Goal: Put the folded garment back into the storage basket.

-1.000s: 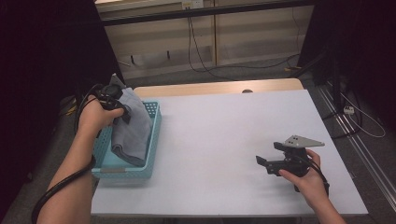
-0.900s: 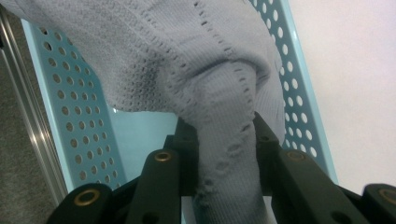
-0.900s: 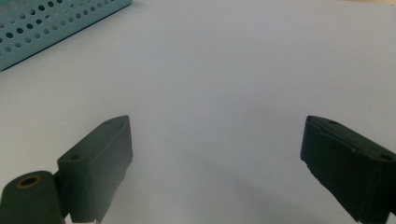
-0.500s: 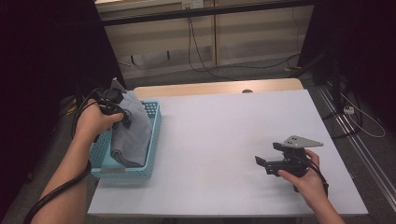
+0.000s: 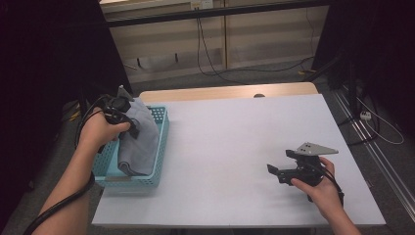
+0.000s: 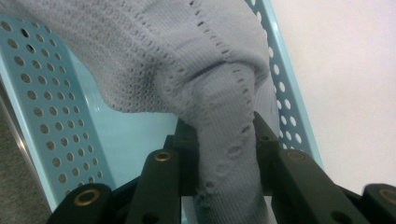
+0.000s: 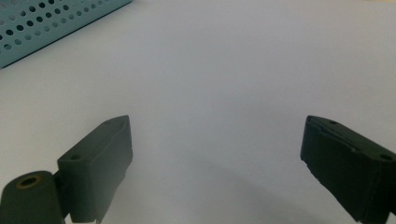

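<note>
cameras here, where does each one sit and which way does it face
High view: above the person's side, facing forward and down on the table; both forearms, left gripper, right gripper.
Left gripper view: on the left gripper, looking into the basket; jaws clamp the grey cloth.
Right gripper view: on the right gripper, low over the table; jaws apart.
Shared: the basket shows in all three.

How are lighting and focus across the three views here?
High view: table evenly lit, surroundings fall to black. Left gripper view: grey cloth sharp enough to show its knit, basket holes crisp. Right gripper view: soft shadow on the table between the spread jaws, which look slightly blurred.
</note>
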Demonstrator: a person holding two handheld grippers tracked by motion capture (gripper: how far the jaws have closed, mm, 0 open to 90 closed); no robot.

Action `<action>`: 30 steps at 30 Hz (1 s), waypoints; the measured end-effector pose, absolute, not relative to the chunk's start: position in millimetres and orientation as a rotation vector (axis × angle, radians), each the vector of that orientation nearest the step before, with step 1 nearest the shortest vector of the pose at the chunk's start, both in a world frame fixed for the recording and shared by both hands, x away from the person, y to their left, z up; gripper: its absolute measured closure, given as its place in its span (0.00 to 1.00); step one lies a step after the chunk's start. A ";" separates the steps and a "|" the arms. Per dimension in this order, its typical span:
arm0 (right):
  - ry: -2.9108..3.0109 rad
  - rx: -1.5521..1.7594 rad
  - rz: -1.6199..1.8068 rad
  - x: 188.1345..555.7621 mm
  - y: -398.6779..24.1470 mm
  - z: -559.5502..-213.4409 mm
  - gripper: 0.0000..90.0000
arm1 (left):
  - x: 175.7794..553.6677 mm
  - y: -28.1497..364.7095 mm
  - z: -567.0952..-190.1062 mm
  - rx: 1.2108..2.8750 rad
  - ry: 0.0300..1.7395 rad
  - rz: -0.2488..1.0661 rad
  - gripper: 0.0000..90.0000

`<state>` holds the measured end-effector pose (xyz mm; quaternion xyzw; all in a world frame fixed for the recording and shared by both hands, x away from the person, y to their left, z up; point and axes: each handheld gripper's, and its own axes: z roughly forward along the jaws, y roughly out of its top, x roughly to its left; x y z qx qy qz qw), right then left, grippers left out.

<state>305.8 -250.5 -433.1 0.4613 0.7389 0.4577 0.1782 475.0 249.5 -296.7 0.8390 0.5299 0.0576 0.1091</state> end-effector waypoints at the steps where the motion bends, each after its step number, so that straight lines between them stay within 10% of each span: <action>1: 2.091 1.303 1.296 305.8 -250.3 -433.1 0.10 | 474.6 249.6 -297.9 2.465 1.562 0.163 0.79; 21: 2.096 1.299 1.295 305.7 -250.1 -433.3 0.10 | 472.3 248.0 -312.3 2.466 1.544 0.128 0.78; 30: 2.097 1.299 1.295 305.5 -249.7 -433.3 0.10 | 472.9 258.1 -320.4 2.376 1.603 0.123 0.61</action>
